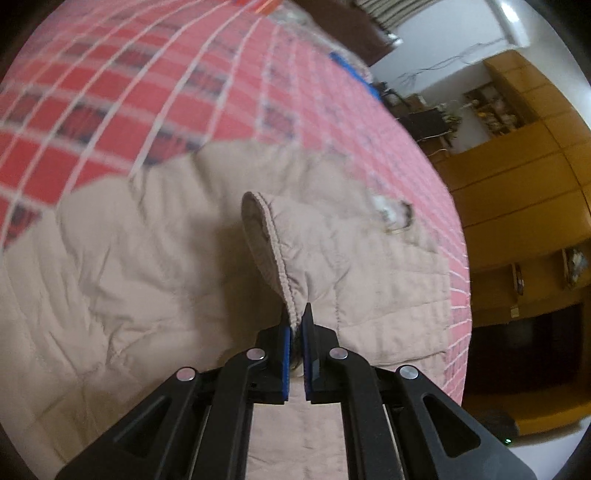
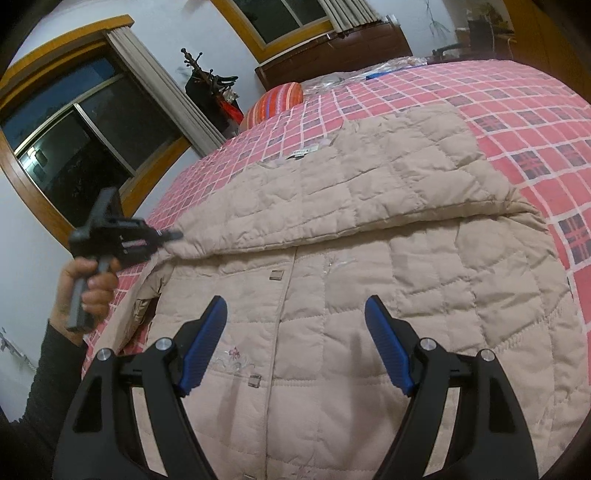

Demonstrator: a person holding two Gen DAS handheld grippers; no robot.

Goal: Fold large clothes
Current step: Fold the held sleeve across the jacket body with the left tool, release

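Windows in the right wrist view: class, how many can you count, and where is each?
2. One large dark window sits on the left wall; a second window is at the top centre, partly cut off. Others may lie out of view.

Bare bedspread beyond coat

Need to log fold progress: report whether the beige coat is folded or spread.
Partly folded. One sleeve of the beige coat lies across its buttoned front, its cuff pinched in the left gripper; the right gripper is open.
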